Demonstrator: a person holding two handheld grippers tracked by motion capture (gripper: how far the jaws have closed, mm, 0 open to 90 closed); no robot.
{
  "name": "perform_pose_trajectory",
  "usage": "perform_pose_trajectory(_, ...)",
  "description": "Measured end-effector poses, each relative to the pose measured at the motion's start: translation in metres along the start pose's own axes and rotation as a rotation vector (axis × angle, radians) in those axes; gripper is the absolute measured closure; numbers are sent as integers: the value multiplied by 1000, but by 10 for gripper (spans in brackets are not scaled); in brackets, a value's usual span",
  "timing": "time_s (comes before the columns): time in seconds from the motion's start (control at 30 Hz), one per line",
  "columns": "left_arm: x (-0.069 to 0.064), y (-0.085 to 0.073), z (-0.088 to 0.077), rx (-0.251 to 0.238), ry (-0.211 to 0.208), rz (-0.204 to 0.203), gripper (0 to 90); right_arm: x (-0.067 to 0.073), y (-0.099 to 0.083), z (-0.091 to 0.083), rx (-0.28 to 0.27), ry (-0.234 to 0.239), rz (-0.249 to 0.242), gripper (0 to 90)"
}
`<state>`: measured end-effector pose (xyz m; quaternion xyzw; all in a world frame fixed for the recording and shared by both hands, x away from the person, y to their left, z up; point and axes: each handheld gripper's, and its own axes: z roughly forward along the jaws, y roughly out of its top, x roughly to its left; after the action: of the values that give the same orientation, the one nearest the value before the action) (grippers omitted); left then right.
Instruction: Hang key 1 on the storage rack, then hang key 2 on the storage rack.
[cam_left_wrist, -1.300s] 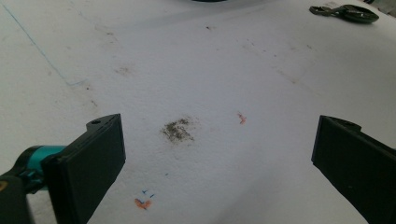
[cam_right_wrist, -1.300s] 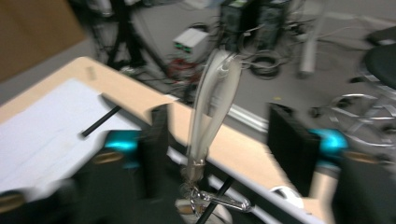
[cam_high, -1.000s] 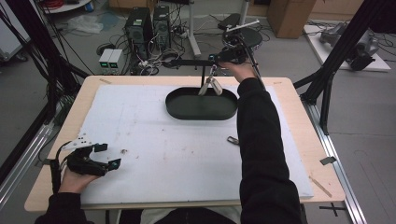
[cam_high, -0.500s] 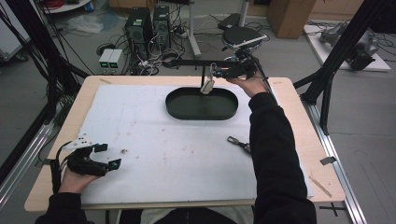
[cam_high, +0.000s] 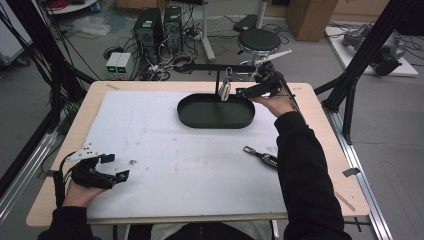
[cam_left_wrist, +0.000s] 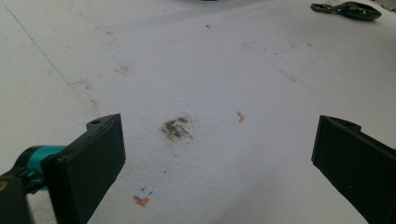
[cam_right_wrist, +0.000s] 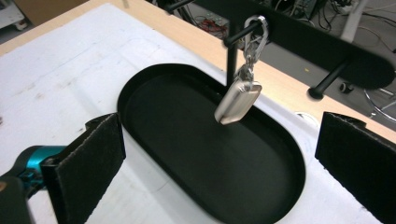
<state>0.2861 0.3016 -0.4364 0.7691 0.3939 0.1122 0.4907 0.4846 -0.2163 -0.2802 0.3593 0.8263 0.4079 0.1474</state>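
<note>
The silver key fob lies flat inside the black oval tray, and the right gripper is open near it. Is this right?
Not quite. The silver key fob does not lie in the black oval tray; it hangs by its carabiner from the black rack above the tray, as the right gripper view shows. The rest holds: the right gripper is open near it, its fingers wide apart.

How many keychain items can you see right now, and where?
2. A silver key fob hangs by its carabiner from the black rack above the oval tray; a dark one lies on the white mat.
</note>
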Motion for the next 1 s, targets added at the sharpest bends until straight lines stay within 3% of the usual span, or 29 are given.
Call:
perform_pose_trajectory(0.1,-1,0,0,0,2,3,32,3,-11,-1,12,-10,-16,9)
perform_pose_trajectory(0.3,-1,0,0,0,2,5,32,2,-29,1,21,-3,4,8)
perform_pose_trajectory(0.7,-1,0,0,-1,3,2,32,9,-66,-1,43,3,0,8)
perform_pose_trajectory(1.0,-1,0,0,0,4,2,32,16,-82,-5,58,-6,-19,9)
